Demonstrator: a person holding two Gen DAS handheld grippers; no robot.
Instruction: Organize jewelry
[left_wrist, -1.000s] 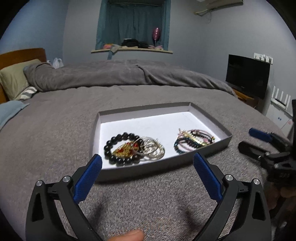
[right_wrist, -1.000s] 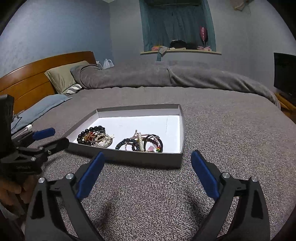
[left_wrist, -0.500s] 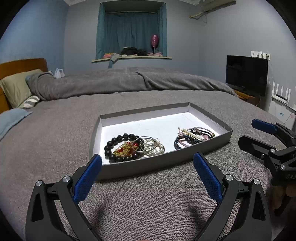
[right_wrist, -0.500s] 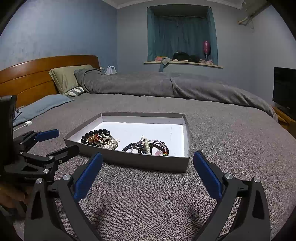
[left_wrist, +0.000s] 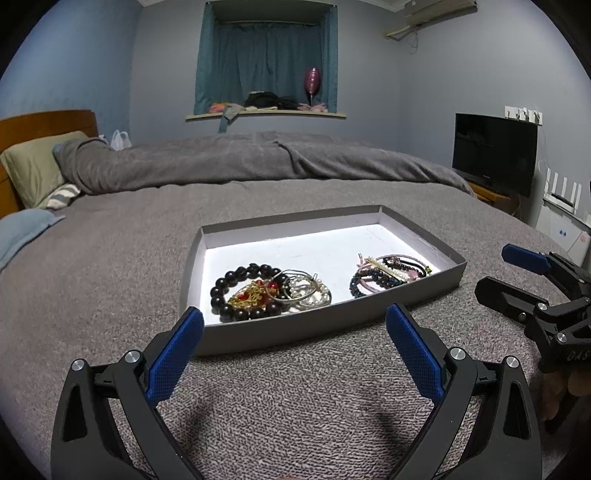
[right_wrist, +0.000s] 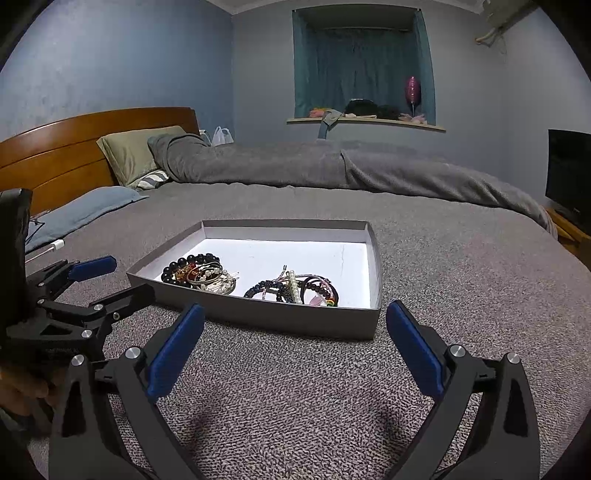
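We are over a bed covered with a grey textured blanket (left_wrist: 110, 280) in a blue-walled bedroom. On the blanket sits a shallow grey tray (left_wrist: 295, 328) with a white floor, and all the jewelry lies in its near half, in two separate piles. The left pile (left_wrist: 269, 291) is a ring of large black beads lying around a gold and red piece, with silver bangles and a pearl strand overlapping its right side. The right pile (left_wrist: 388, 273) is a tangle of dark beaded bracelets, pink cords and a pearl-studded bar. The far half of the tray floor is bare.

Our left gripper (left_wrist: 295, 328) hovers just in front of the tray's near wall, its blue-padded jaws spread wide with nothing between them. Our right gripper (right_wrist: 295, 325) is off the tray's right corner, jaws equally wide and empty. A folded grey duvet (left_wrist: 258, 162) lies across the far side of the bed, pillows (right_wrist: 136, 155) against a wooden headboard (right_wrist: 66, 140), and a dark television (left_wrist: 495, 155) stands at the right.
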